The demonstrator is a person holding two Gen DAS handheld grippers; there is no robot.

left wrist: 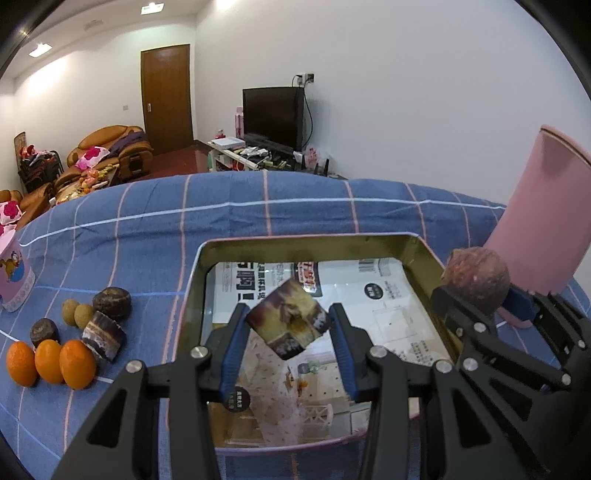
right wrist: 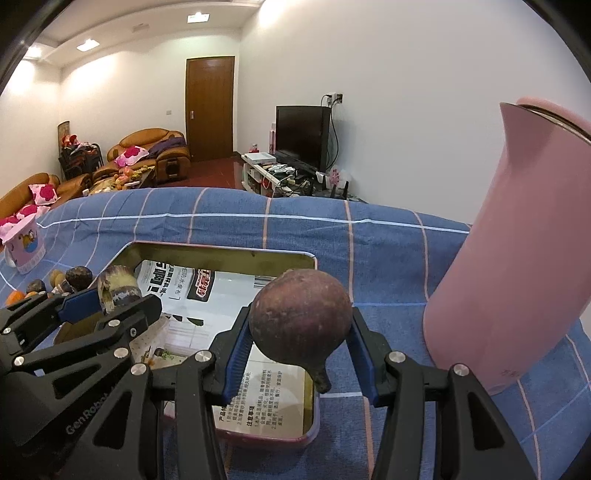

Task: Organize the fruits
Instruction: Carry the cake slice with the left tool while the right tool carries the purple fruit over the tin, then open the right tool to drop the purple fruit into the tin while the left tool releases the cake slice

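Both hand-held grippers over the empty tin tray: left hand-held gripper grasps a sugarcane piece, right hand-held gripper grasps a round purple fruit; the oranges and other fruit wait on the bench.

My room is brightly and evenly lit by recessed ceiling lights, which blow out to white patches. Both fisheye views bow straight lines and go black at the corners. The tin's floor shows pale glare. Distant furniture looks slightly soft, I think.

White walls, wooden door, orange sofa
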